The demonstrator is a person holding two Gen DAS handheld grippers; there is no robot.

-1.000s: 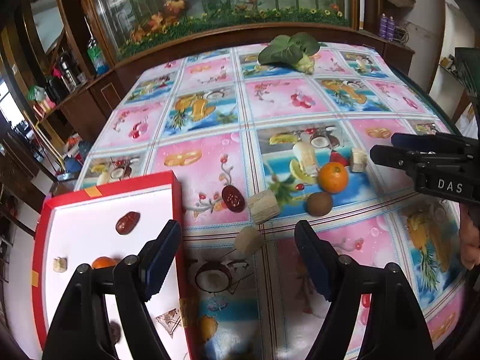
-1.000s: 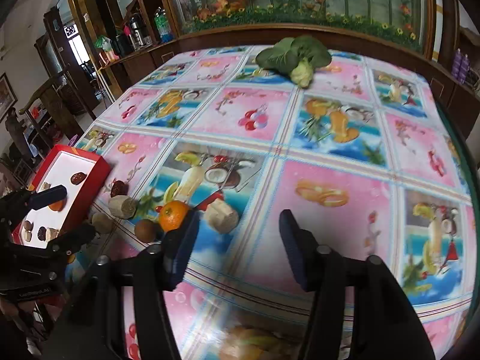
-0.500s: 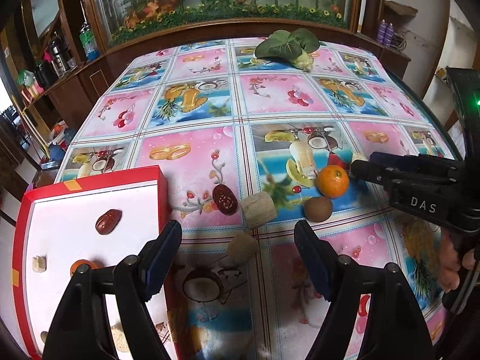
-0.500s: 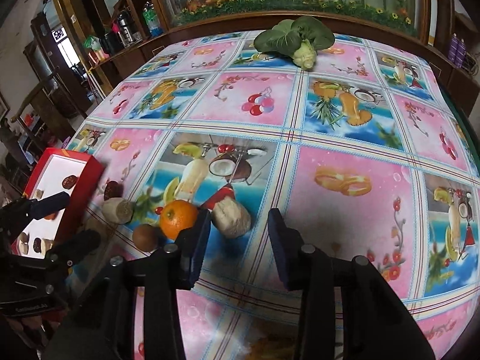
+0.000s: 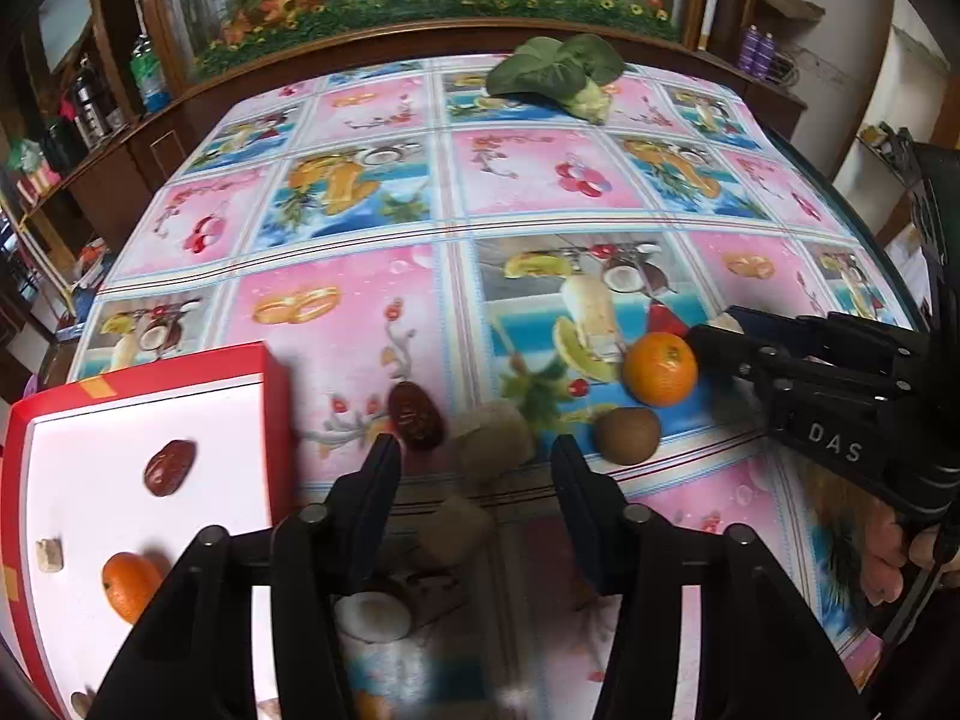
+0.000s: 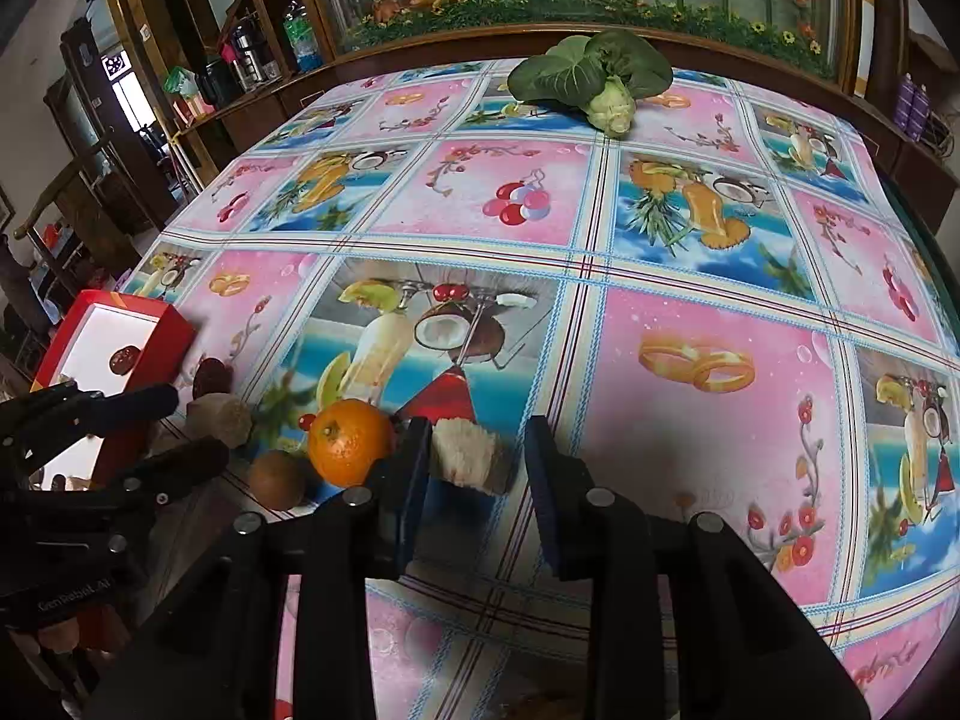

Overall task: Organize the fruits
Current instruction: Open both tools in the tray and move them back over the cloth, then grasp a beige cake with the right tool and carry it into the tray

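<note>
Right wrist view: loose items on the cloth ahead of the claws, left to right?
red box → date → tan chunk → kiwi → orange → pale chunk between the right claw fingers.

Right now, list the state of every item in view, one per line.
left gripper: open, over a beige chunk.
right gripper: open, straddling a pale cut chunk on the tablecloth.
red box: open, holding a date, an orange and a small piece.
loose orange: on the tablecloth, beside a kiwi.
loose date: outside the box.
leafy vegetable: at the far edge.
</note>
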